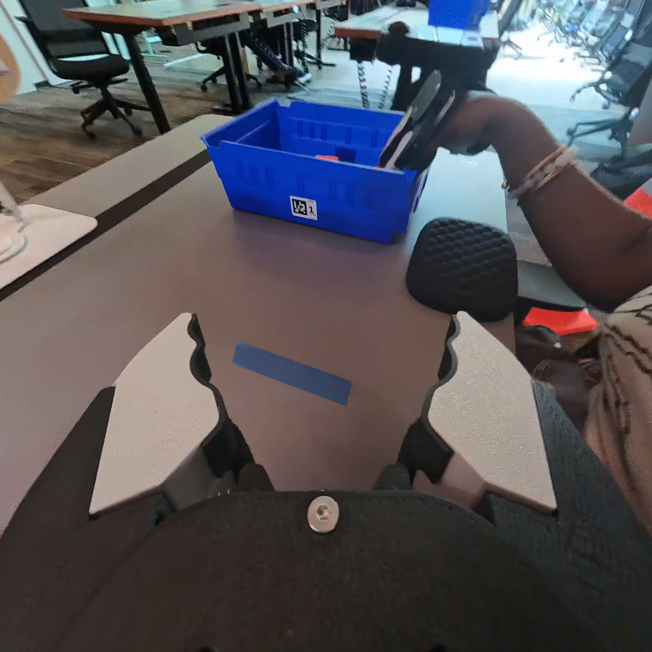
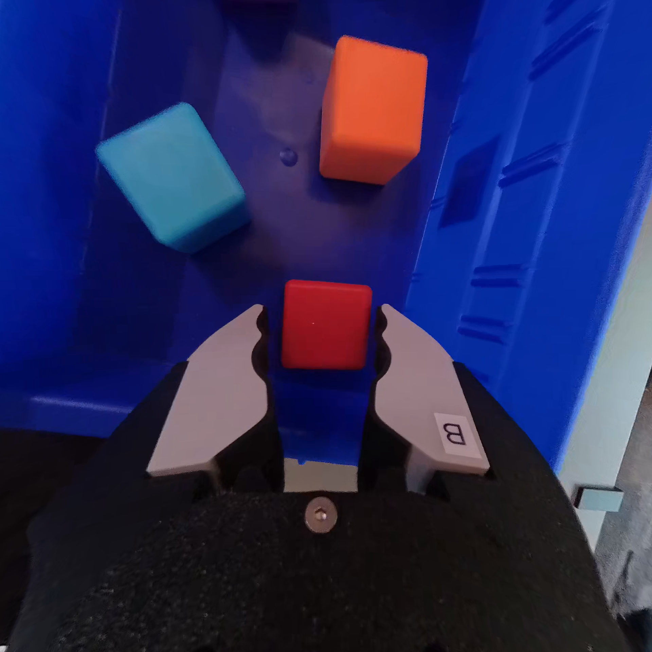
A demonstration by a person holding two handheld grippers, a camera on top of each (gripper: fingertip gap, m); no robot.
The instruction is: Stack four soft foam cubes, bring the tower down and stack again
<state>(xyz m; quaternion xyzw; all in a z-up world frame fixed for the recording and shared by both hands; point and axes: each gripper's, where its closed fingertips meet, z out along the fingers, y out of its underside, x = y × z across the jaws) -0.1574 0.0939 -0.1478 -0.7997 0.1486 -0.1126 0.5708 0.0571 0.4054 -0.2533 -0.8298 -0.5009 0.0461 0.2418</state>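
Right wrist view: blue bin holds the cubes. My right gripper straddles the red cube, fingers narrowly apart, slim gaps either side, not touching. Left gripper spread wide, holding nothing, above the table.

blue bin wall beside red cube

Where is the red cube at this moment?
In the right wrist view, the red cube lies on the floor of the blue bin, between the open fingers of the right gripper, nearer than the teal cube and orange cube.
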